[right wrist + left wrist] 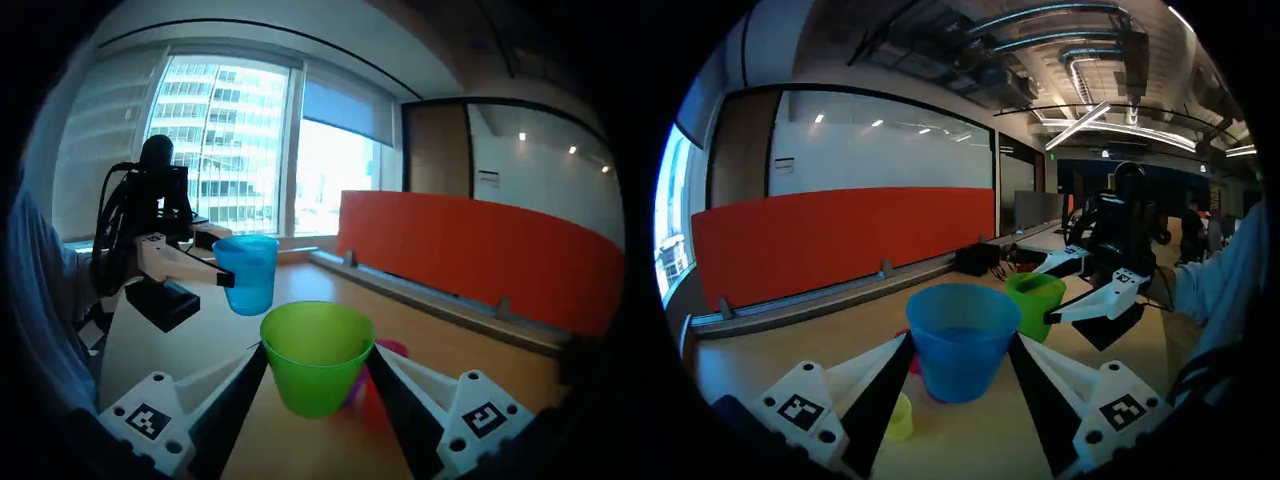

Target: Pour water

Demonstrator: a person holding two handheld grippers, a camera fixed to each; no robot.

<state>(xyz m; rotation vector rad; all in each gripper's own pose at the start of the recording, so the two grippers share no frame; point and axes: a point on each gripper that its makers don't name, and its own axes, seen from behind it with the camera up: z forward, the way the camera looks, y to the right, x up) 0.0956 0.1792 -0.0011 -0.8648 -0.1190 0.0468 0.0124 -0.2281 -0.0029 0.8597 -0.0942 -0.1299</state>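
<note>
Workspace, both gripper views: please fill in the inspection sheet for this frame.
Surface: wooden desk, no spill seen.
Job's things: blue cup, apparently holding water; green cup, contents not visible; both upright, apart.
Clutter: yellow cup and pink cup on the desk; black box by the divider.
Grippers: left gripper shut on the blue cup; right gripper shut on the green cup.
Cables: black cables looped at the left gripper's body.
Surroundings: orange divider, window, a person's sleeve.
</note>
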